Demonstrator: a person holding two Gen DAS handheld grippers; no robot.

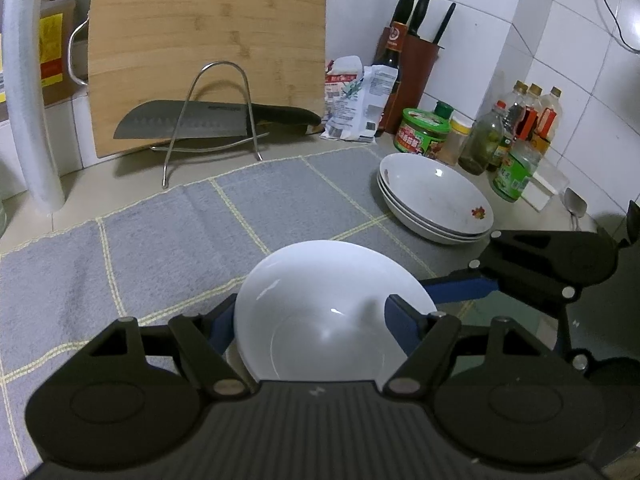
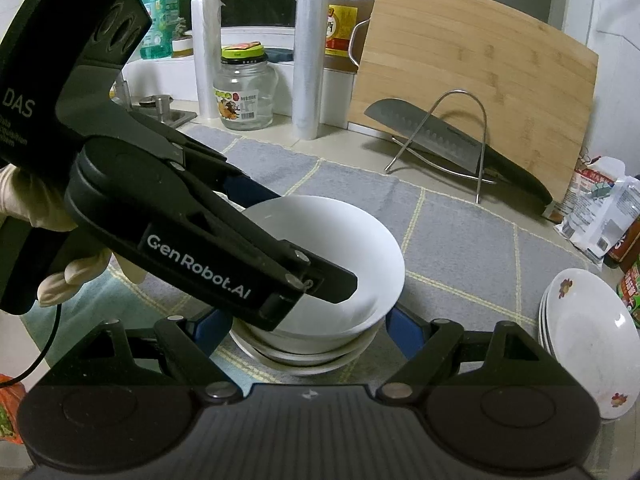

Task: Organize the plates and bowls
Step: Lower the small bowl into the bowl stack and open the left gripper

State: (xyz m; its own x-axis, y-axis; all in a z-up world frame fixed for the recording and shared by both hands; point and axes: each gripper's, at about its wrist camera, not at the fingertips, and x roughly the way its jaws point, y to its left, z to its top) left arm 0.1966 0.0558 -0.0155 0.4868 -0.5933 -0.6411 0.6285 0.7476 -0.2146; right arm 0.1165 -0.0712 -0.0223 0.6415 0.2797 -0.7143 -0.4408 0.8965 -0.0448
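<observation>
Left wrist cam sits close above the white bowl [image 1: 320, 312], angled down toward the tiled back corner. Right wrist cam, equally close, angled down from the other side, faces the window ledge. The 2 views share the bowl, grey mat [image 1: 160, 232], plate stack [image 1: 436, 200], cutting board [image 1: 208, 52], knife [image 1: 180, 120].

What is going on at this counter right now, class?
A person with a gripper in each gloved hand is stacking dishes on a grey mat. The left gripper has the white bowl's rim between its fingers, the bowl sitting on a pile of bowls. The right gripper straddles that pile. A stack of flowered plates waits to the right, near the jars.
</observation>
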